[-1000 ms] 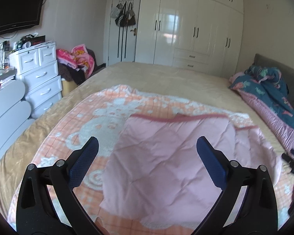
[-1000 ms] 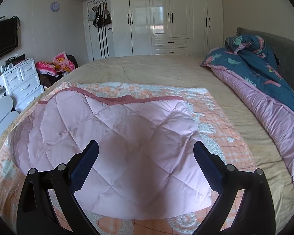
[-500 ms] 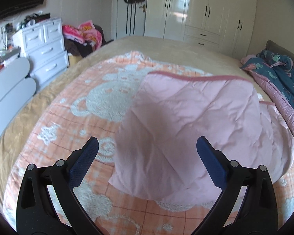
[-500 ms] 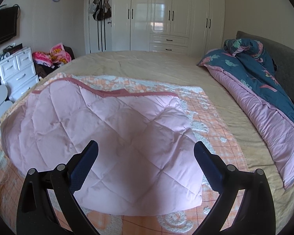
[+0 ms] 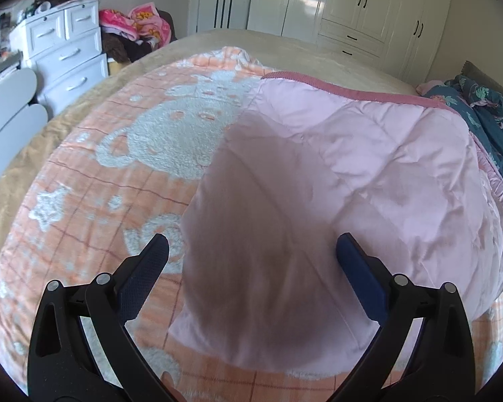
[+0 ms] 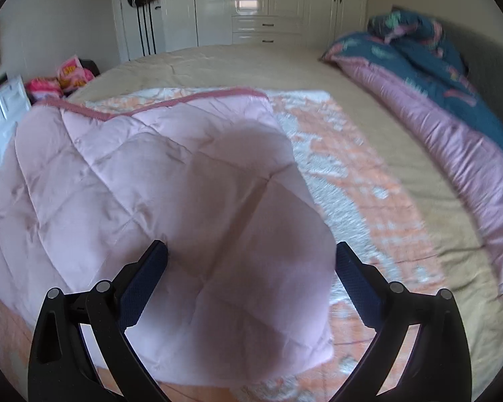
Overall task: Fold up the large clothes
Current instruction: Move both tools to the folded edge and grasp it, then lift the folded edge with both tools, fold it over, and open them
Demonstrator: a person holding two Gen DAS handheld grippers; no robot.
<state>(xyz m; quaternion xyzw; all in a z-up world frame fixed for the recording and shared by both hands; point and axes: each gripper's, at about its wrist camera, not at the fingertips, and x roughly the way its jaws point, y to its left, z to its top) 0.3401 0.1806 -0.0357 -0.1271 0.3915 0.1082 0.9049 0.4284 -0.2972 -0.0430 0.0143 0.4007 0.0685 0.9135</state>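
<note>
A pale pink quilted cover with a darker pink trim lies folded on an orange and white blanket spread over the bed. My left gripper hangs open just above the cover's near left corner, with nothing between its fingers. In the right wrist view the same pink cover fills the left and middle. My right gripper is open over the cover's near right corner, which sits between the two fingers untouched. Each gripper casts a dark shadow on the fabric.
A rolled blue and pink duvet lies along the right side of the bed by the grey headboard. White drawers and a pile of pink clothes stand left of the bed. White wardrobes line the far wall.
Both grippers have dropped lower and moved closer to the pink cover's near edge, tilting down toward it. Their fingers stay open. The cover has not moved.
</note>
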